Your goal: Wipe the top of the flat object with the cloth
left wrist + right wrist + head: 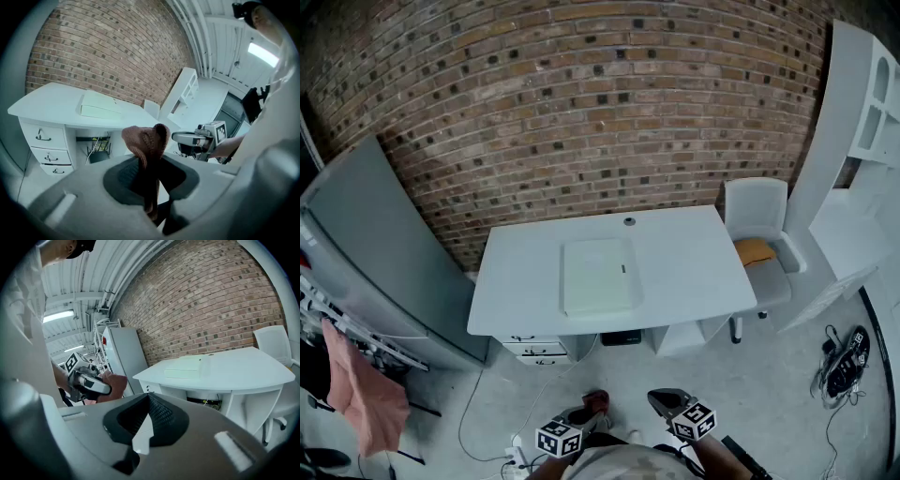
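Observation:
The flat white object (598, 275) lies in the middle of the white desk (694, 262), far ahead of both grippers. My left gripper (589, 409) is low in the head view, shut on a brown knitted cloth (596, 401). In the left gripper view the cloth (146, 139) bunches up out of the closed jaws, with the flat object (99, 105) beyond it. My right gripper (660, 401) is just to the right, jaws closed with nothing in them. The right gripper view shows the flat object (185, 366) on the desk and the left gripper (89, 383) with the cloth (115, 385).
A white chair (759, 202) with an orange cushion (756, 251) stands at the desk's right end. Drawers (531, 349) sit under the desk's left side. A grey cabinet (366, 253) and a rack with a pink cloth (364, 394) are at left, white shelving (862, 122) at right, cables (846, 361) on the floor.

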Demonstrator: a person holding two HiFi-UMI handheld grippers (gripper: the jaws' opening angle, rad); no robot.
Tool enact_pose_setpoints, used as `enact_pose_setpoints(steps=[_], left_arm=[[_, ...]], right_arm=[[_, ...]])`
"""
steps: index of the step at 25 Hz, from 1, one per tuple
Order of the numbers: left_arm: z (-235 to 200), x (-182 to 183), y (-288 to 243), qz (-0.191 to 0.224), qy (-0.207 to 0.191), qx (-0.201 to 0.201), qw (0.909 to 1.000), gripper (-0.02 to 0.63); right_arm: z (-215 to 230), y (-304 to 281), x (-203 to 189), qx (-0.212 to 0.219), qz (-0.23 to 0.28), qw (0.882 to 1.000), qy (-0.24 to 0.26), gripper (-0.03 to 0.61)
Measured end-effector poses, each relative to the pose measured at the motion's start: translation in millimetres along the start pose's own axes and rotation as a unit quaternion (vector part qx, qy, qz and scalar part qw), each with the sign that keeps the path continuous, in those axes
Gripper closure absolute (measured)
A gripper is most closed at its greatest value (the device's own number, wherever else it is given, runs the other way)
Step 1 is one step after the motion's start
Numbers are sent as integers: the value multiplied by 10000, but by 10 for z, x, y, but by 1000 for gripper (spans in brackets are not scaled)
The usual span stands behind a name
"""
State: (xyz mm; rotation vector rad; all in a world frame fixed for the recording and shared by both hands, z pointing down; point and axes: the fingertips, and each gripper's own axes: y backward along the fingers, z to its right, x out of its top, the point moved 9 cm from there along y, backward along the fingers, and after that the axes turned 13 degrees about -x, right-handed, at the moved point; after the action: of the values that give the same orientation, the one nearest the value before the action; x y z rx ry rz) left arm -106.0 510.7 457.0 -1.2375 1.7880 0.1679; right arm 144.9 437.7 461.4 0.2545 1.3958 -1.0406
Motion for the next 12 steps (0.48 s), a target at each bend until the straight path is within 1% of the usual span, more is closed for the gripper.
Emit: enact_pose_setpoints(steps=[7,12], left_arm=[[15,-25,241,231,53,144,9996,538],[4,-60,302,328,161,167,9992,538]], right_arm=[[-193,-19,67,92,86,9999,79,571],[-227,-9,59,-3,143,9999,-6,571]])
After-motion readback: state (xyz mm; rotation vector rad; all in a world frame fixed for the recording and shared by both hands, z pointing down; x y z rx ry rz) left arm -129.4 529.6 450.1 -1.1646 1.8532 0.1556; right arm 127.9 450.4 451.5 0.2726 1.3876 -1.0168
